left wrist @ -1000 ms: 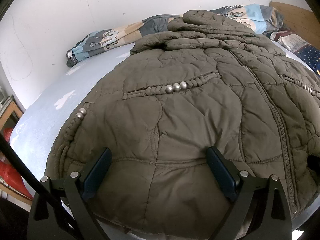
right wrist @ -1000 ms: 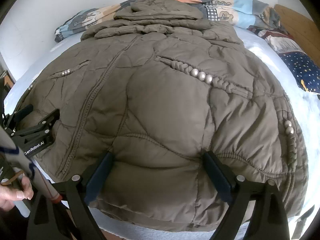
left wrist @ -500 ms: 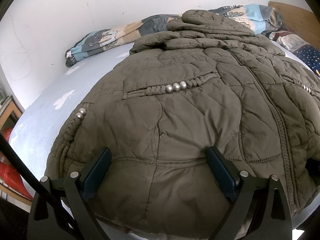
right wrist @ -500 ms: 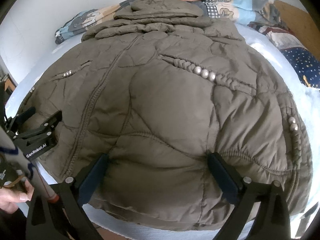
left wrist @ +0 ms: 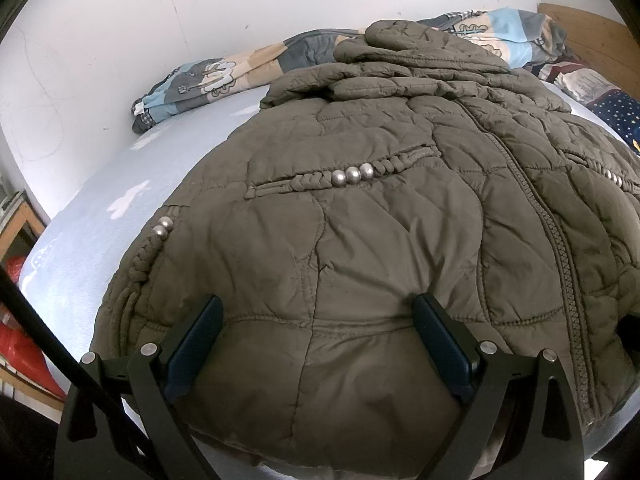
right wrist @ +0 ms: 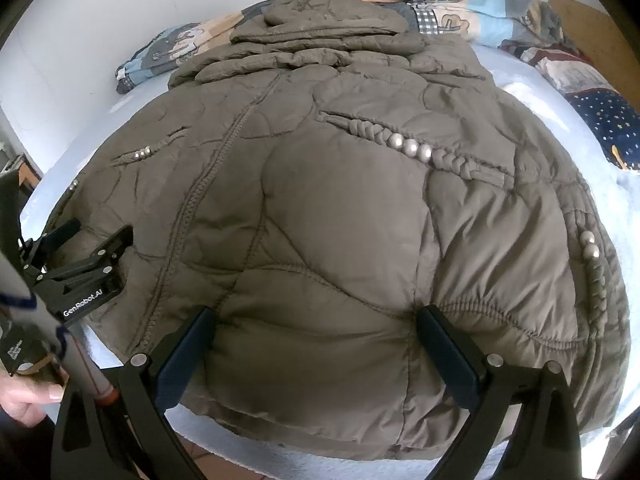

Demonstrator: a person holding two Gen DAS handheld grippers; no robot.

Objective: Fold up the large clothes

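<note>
**Both grippers over the jacket hem, nothing gripped**

Nearest: right gripper (right wrist: pixel 316 344) has its jaws spread as wide as they go, straddling the near hem of the quilted jacket (right wrist: pixel 340 220) with no fabric pinched. Left gripper (left wrist: pixel 318 332) likewise wide apart over the hem on its own side, empty.

Jacket lies front up on the bed (left wrist: pixel 104 220), zipper (left wrist: pixel 556 240) closed, hem at the near edge, sleeves and hood bunched at the far end near the patterned quilt (left wrist: pixel 208 76).

Judgement: the step in hand is taking the hem for a fold toward the collar. Padding is thick and slippery, so bite deep through both layers, at matching points either side of the zipper, and lift evenly.
</note>
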